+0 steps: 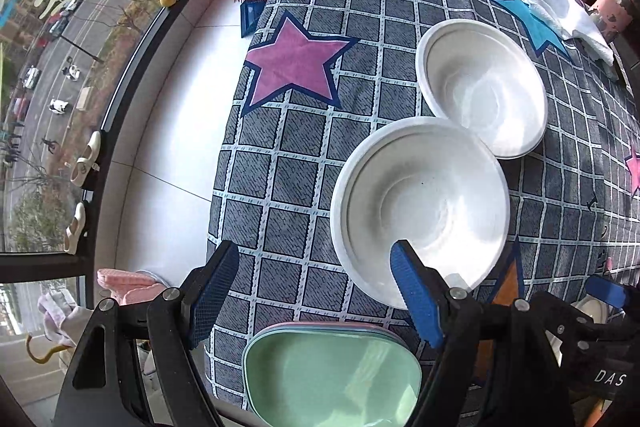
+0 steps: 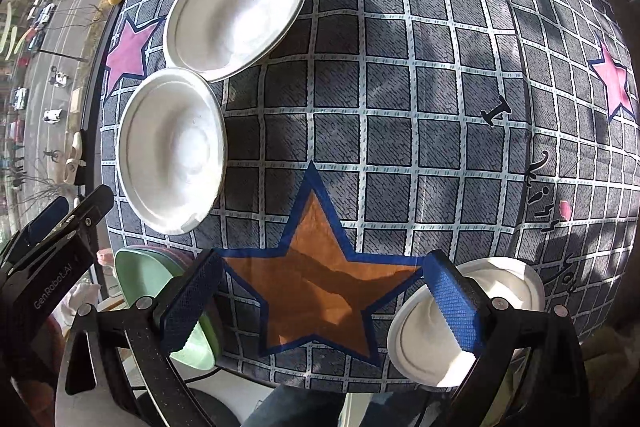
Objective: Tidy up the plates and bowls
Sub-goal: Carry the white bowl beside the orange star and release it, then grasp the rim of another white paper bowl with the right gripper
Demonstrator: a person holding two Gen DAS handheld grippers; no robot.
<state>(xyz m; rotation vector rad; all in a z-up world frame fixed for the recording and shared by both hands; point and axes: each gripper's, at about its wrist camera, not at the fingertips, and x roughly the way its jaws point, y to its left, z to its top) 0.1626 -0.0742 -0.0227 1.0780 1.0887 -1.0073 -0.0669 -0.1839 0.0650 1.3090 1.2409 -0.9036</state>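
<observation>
Approach phase: both grippers empty, jaws wide open.
Next: left gripper (image 1: 316, 291) closes on near bowl (image 1: 420, 207); right gripper (image 2: 320, 303) takes third bowl (image 2: 512, 287).

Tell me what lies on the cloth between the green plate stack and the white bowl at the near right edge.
Only bare cloth with the orange star lies between the green plate stack and the white bowl; the right wrist view shows it, framed by the open right claw.

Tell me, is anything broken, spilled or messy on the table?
Nothing looks broken or spilled. The near white bowl overlaps the far white bowl's rim, and a crumpled white cloth lies at the table's far edge. The green plate tops a neat stack.
</observation>
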